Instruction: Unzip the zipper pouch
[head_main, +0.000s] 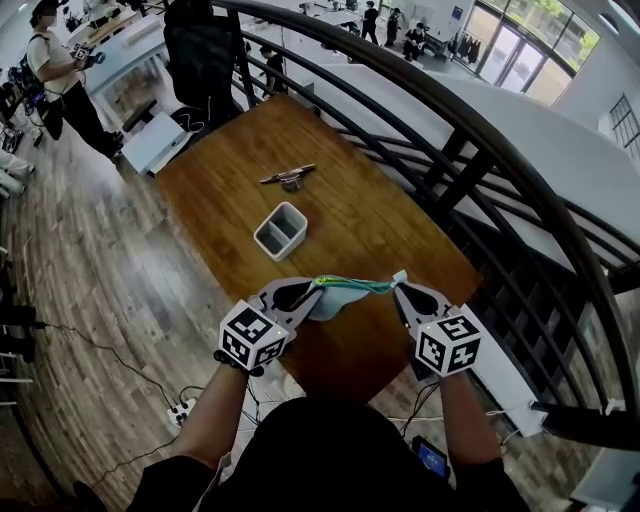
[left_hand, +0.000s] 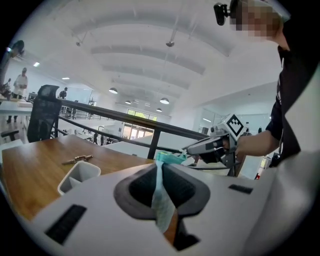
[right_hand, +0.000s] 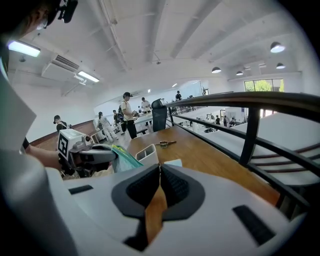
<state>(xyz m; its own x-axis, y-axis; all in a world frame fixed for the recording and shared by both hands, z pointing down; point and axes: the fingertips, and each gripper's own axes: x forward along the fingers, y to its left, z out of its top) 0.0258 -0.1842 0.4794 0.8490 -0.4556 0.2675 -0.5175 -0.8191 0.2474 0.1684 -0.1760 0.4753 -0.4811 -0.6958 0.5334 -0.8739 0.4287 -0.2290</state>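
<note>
soft teal fabric zipper pouch looks light and floppy. left gripper pinches one end tight, right gripper is clamped on the other, maybe the zip pull.

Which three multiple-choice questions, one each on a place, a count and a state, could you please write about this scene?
1. Where does the white container stand? A) on the wooden table B) in a drawer C) on a shelf
2. How many compartments has it? A) one B) two C) four
3. How is the left tool? A) wide open B) shut on the zipper pouch C) laid down
1 A: it rests on the tabletop. 2 B: one divider splits it. 3 B: pouch fabric is pinched between its jaws.
</note>
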